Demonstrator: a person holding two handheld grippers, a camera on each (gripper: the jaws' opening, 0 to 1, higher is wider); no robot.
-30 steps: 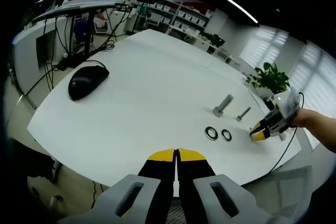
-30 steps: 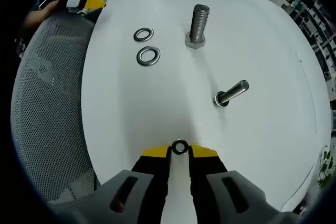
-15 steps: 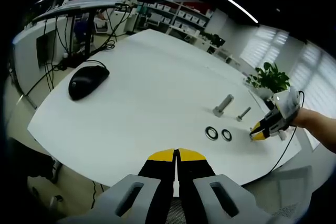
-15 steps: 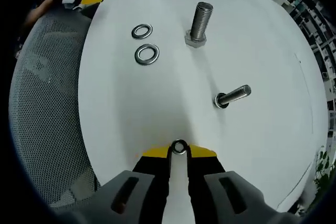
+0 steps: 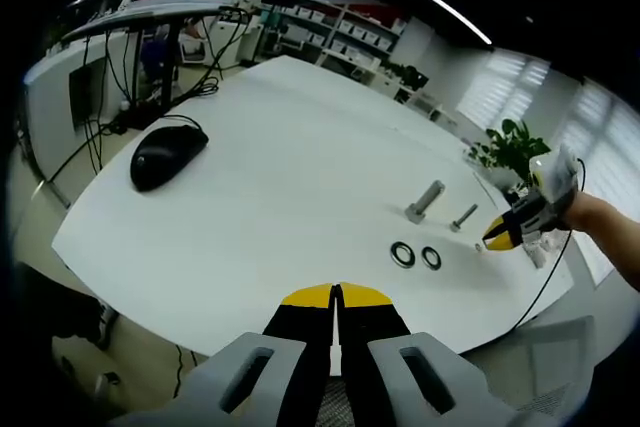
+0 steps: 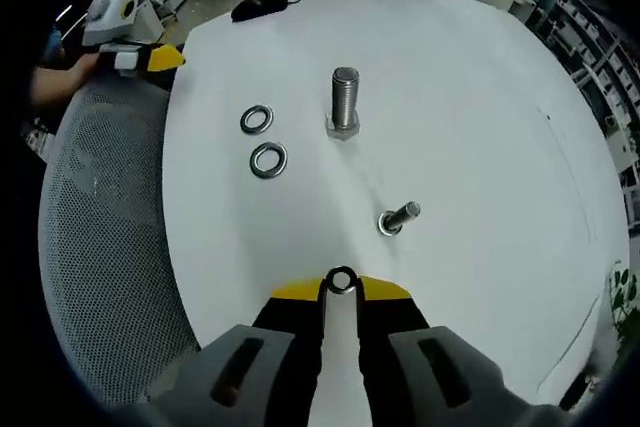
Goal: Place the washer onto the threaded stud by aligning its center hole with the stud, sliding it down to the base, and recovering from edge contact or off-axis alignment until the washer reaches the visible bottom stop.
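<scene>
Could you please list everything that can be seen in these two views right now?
Table: one, white, under all the parts.
Large bolt: one, silver, standing upright on its head.
Small bolt: one, silver, standing nearer the right gripper.
Loose washers: two, silver, flat beside the large bolt.
Held washer: one, silver, between the right gripper's fingers.
Mouse: one, black, far table side.
Plant: one, green, beyond the table.
Mesh chair: one, grey, at the table's edge.
Left gripper: yellow-tipped, shut.
Right gripper: yellow-tipped.

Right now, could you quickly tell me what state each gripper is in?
Left gripper: shut, holding nothing.
Right gripper: shut on a small washer, held above the table.
</scene>
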